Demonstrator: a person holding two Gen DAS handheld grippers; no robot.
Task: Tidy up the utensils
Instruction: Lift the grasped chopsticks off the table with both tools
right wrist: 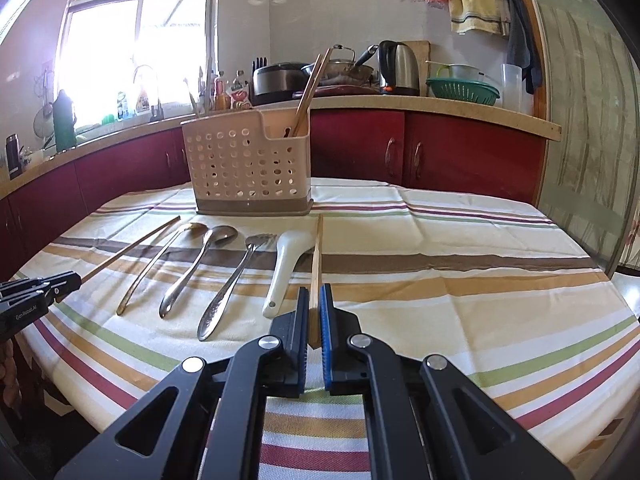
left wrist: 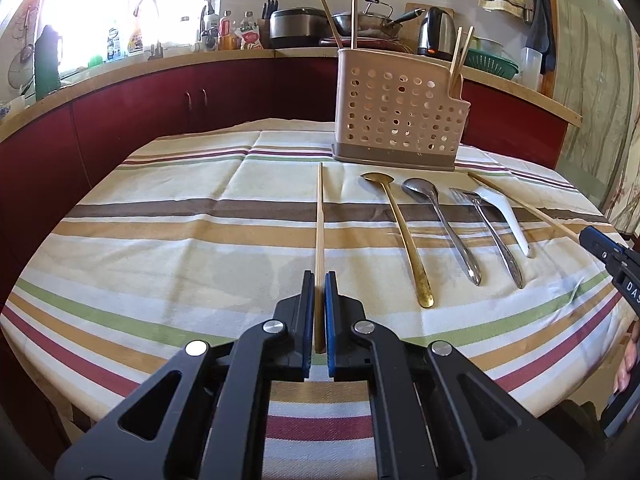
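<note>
Nearest you, your left gripper is closed tight on a wooden chopstick, its blue pads pinching the near end while the rest of the stick runs straight ahead over the striped tablecloth toward the utensil holder. Your right gripper is clamped the same way on a second chopstick, which points forward just beside the white spoon and reaches toward the right end of the holder. Between your two chopsticks the other utensils lie in a row on the cloth, handles toward you: a gold spoon, a steel spoon, a fork and the white spoon, whose bowl partly overlaps the fork's head in the left view. The beige perforated holder stands upright at the far side of the table, with two chopsticks already leaning in each end compartment. Behind it runs a counter over red cabinets, carrying a kettle, a rice cooker, a wok and a green colander. Towels hang on the wall at upper right.
</note>
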